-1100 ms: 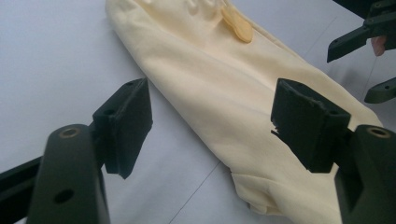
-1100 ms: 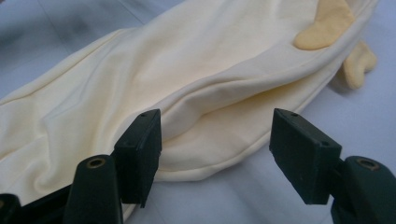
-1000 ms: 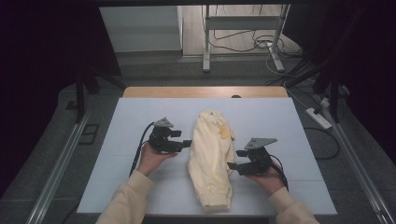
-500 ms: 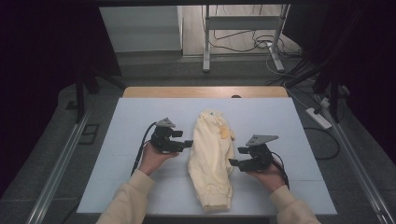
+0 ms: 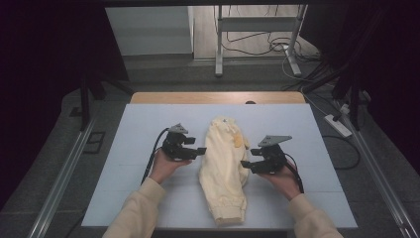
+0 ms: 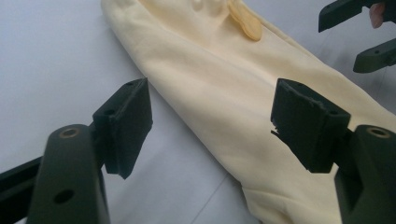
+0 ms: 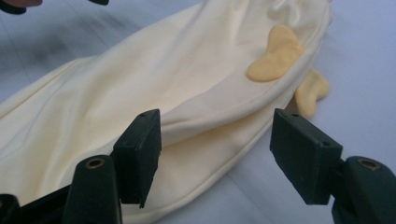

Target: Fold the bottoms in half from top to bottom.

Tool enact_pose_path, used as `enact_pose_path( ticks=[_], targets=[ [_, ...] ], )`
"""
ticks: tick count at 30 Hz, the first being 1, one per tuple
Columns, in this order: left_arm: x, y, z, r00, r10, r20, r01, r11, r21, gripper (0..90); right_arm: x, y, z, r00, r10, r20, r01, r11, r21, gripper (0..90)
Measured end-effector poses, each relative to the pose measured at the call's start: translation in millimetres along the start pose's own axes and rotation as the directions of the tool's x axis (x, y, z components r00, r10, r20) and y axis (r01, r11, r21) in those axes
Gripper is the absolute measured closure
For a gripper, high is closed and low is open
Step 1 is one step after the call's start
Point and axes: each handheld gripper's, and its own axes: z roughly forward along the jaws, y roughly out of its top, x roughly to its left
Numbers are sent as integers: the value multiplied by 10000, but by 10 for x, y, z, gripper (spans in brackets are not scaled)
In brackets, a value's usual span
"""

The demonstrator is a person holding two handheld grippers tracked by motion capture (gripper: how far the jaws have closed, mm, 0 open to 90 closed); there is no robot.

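Observation:
A pale yellow folded garment [image 5: 225, 166] lies lengthwise in the middle of the white table [image 5: 138, 129], with darker yellow ear-shaped flaps [image 5: 240, 140] near its far end. My left gripper [image 5: 200, 150] is open just beside the garment's left edge. In the left gripper view its jaws straddle that edge of the garment [image 6: 233, 93], with nothing held. My right gripper [image 5: 245, 165] is open at the garment's right edge. In the right gripper view its jaws frame the garment [image 7: 140, 84] and the flaps [image 7: 275, 58].
The table's far wooden edge [image 5: 218, 97] borders a floor with cables [image 5: 277, 47] and a metal stand [image 5: 218, 39]. A power strip [image 5: 338, 125] lies right of the table. Rails [image 5: 59, 178] run along both sides.
The right gripper has shifted slightly toward the garment's right edge. The left gripper has barely moved. The garment lies as before.

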Motion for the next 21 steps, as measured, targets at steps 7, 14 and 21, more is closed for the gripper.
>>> enact_pose_path(
  ticks=[7, 14, 21],
  targets=[
    [78, 90, 147, 9999, -109, 61, 108, 9998, 143, 287, -117, 136, 117, 9999, 92, 127, -93, 9999, 95, 338],
    [129, 151, 271, 9999, -87, 95, 84, 9994, 329, 286, -197, 168, 214, 9995, 255, 180, -258, 9995, 171, 338],
    [202, 255, 331, 9995, -275, 157, 269, 9989, 381, 286, -292, 243, 279, 9982, 468, 367, -475, 9987, 204, 338]
  ],
)
